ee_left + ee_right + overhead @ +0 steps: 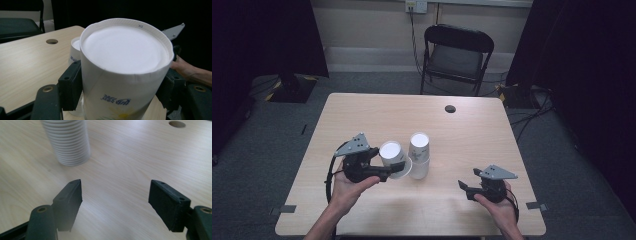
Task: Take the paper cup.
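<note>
Left gripper (388, 169) clamped on an upside-down white paper cup (392, 154), jaws pressing both sides, base facing up; cup tilted, near tabletop (362, 115) centre, slightly toward 7 o'clock. Just beside it at 3 o'clock, a stack of inverted cups (419, 155) standing upright on the tabletop. Right gripper (467, 189) over the 5 o'clock area, well apart from the stack, jaws apart with nothing between them, bare wood below. Cable hole (450, 108) at 1 o'clock. Chair (457, 55) beyond the 12 o'clock edge.
</note>
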`<state>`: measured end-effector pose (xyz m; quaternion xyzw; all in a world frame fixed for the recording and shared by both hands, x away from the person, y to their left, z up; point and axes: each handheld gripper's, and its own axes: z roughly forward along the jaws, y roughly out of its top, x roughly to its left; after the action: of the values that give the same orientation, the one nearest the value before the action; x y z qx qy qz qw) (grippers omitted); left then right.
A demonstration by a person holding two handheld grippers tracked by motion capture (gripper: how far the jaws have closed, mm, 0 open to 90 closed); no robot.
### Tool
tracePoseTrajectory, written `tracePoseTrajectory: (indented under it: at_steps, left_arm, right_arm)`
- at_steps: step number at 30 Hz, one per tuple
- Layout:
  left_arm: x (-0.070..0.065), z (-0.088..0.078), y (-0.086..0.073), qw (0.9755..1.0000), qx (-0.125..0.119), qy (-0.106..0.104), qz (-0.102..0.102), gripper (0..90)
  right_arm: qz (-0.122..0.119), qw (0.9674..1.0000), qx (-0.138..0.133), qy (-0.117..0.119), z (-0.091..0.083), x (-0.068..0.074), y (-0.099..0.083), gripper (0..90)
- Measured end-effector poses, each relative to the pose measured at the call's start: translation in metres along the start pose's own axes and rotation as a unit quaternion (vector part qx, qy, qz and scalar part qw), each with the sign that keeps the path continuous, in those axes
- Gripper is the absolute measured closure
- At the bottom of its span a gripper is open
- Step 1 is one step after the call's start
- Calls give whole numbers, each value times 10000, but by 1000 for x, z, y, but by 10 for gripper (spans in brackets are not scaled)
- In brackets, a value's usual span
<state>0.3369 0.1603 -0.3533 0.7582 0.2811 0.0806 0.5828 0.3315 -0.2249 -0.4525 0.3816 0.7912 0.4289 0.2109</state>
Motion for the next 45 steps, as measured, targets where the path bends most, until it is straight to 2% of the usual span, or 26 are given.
tracePoseTrajectory:
  at_steps: [1,2,3,4,6,7,9,10,11,15,17,19,23,28,32,36,39,40,45]
  left_arm:
    - [-1,0,-1,10000,17,-7,-24,324]
    - [-1,0,-3,9999,43,-38,-96,326]
    - [-2,0,-3,9999,41,-55,-119,326]
    - [-2,0,-3,9999,41,-55,-119,326]
    - [-3,0,-5,9997,48,-122,-201,326]
    - [-4,0,-6,9997,78,-141,-206,326]
    - [-5,1,-6,9993,87,-181,-305,326]
    - [-5,2,-6,9991,76,-230,-335,326]
    - [-6,3,-7,9990,80,-258,-359,326]
    - [-5,4,-8,9984,64,-300,-466,326]
    - [-3,5,-8,9974,39,-319,-642,324]
    - [-3,5,-8,9973,38,-321,-664,324]
    - [-4,8,-10,9960,89,-434,-771,324]
    - [-4,13,-16,9942,161,-516,-931,324]
    - [-4,16,-20,9911,138,-648,-1158,324]
    - [-3,17,-21,9895,129,-674,-1271,324]
    - [-1,19,-21,9866,122,-803,-1413,325]
    - [-1,19,-21,9866,122,-803,-1413,325]
    - [2,22,-24,9817,92,-947,-1649,325]
  right_arm:
    - [-52,10000,-13,58,0,4,2,269]
    - [-128,9997,-75,214,-1,13,7,269]
    - [-208,9992,-138,326,-1,17,9,276]
    - [-208,9992,-138,326,-1,17,9,276]
    - [-353,9977,-229,537,-2,27,15,286]
    - [-488,9955,-356,736,-2,37,22,313]
    - [-555,9943,-416,805,-2,42,27,321]
    - [-636,9929,-469,888,-1,47,31,333]
    - [-789,9900,-561,1022,0,56,41,359]
    - [-922,9862,-717,1175,3,67,52,403]
    - [-1026,9837,-740,1277,9,75,57,420]
    - [-1100,9825,-754,1300,14,78,57,421]
    - [-1093,9812,-792,1376,18,82,54,422]
    - [-1095,9799,-873,1420,15,85,53,453]
    - [-1104,9787,-971,1432,13,87,53,482]
    - [-1109,9775,-1059,1446,10,88,54,497]
    - [-1121,9763,-1151,1450,10,88,54,506]
    - [-1121,9763,-1151,1450,10,88,54,506]
    - [-1149,9741,-1295,1456,9,90,56,523]
